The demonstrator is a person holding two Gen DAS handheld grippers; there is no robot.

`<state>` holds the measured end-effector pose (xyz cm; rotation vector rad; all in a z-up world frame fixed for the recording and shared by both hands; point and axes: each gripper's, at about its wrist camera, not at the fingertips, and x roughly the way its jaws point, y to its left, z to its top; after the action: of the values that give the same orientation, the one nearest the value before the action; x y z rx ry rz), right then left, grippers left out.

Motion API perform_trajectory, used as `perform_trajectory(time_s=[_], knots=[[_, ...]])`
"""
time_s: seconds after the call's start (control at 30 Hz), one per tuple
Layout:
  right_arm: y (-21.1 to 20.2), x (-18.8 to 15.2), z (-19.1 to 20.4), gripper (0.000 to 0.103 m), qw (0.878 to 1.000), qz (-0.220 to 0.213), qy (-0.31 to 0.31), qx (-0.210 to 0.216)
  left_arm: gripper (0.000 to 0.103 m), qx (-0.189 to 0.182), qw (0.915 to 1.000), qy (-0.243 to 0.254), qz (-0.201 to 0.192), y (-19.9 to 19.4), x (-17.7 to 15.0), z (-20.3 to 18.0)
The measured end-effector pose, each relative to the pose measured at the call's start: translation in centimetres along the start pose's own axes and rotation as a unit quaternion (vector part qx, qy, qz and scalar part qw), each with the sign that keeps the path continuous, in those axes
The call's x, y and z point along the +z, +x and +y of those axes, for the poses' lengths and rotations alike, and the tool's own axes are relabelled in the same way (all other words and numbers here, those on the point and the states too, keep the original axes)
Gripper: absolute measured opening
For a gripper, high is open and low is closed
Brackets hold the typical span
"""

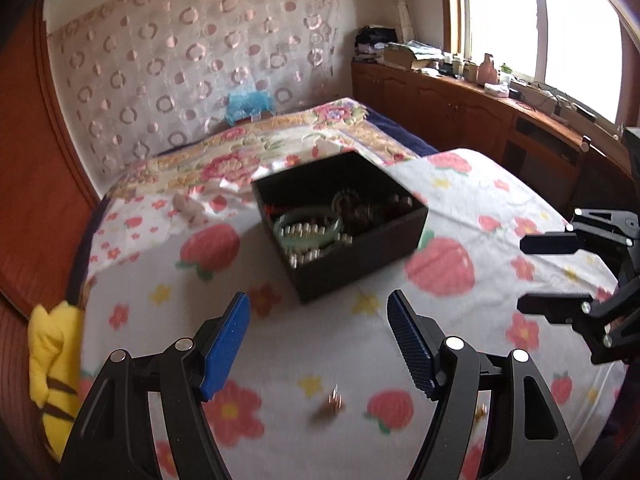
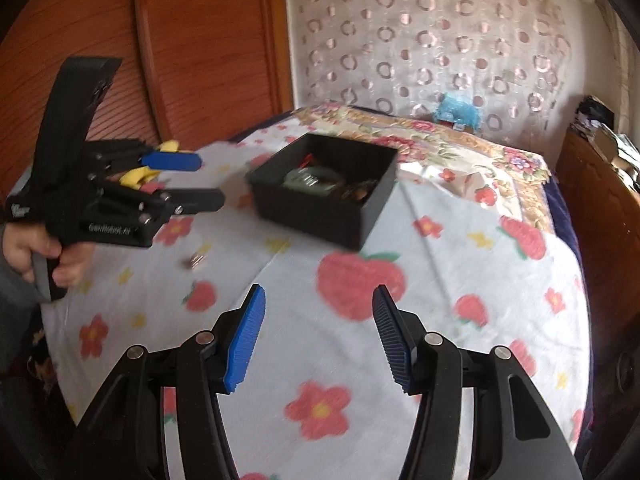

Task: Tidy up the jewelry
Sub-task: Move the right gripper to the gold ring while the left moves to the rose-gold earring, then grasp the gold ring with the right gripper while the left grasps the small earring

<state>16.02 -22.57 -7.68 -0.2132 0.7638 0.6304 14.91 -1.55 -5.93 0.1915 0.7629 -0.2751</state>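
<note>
Jewelry box (image 1: 340, 220) untouched; both grippers' fingers (image 1: 226, 344) spread wide, empty.

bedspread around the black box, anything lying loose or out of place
Yes. A small gold-coloured piece lies on the strawberry bedspread, outside the black box that holds the other jewelry, just ahead of the open left hand-held gripper. It is too blurred to identify. The right hand-held gripper is open and empty.
</note>
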Motion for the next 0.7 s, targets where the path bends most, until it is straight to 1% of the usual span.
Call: perform_trajectory(time_s=[0.1,0.17,0.43,0.47,0.57,0.6,0.63,0.7], knots=[[0.3,-0.8,1.5,0.058,1.000,0.010,-0.013,0.008,0.068,-0.006,0.9998,-0.015,0.010,-0.1,-1.7,0.7],[0.7,-1.4,2.6,0.058,0.999,0.019,-0.021,0.020,0.068,-0.011,0.9996,-0.021,0.016,-0.1,-2.7,1.1],[2.3,-2.7,6.1,0.057,0.997,0.049,-0.052,0.039,0.068,-0.012,0.9990,-0.024,0.035,-0.2,-5.4,1.8],[2.5,-2.9,6.4,0.053,0.996,0.054,-0.055,0.040,0.068,-0.012,0.9989,-0.024,0.037,-0.1,-5.6,1.8],[2.9,-3.1,7.1,0.049,0.995,0.063,-0.065,0.044,0.068,-0.016,0.9988,-0.025,0.040,-0.2,-6.3,1.7],[3.0,-3.1,7.3,0.042,0.994,0.067,-0.069,0.046,0.066,-0.019,0.9987,-0.025,0.040,-0.2,-6.4,1.6],[3.2,-3.2,7.5,0.038,0.993,0.072,-0.076,0.048,0.063,-0.021,0.9986,-0.025,0.042,-0.1,-6.5,1.5],[3.5,-3.4,7.9,0.036,0.992,0.079,-0.088,0.046,0.060,-0.025,0.9984,-0.023,0.044,0.0,-6.6,1.3]])
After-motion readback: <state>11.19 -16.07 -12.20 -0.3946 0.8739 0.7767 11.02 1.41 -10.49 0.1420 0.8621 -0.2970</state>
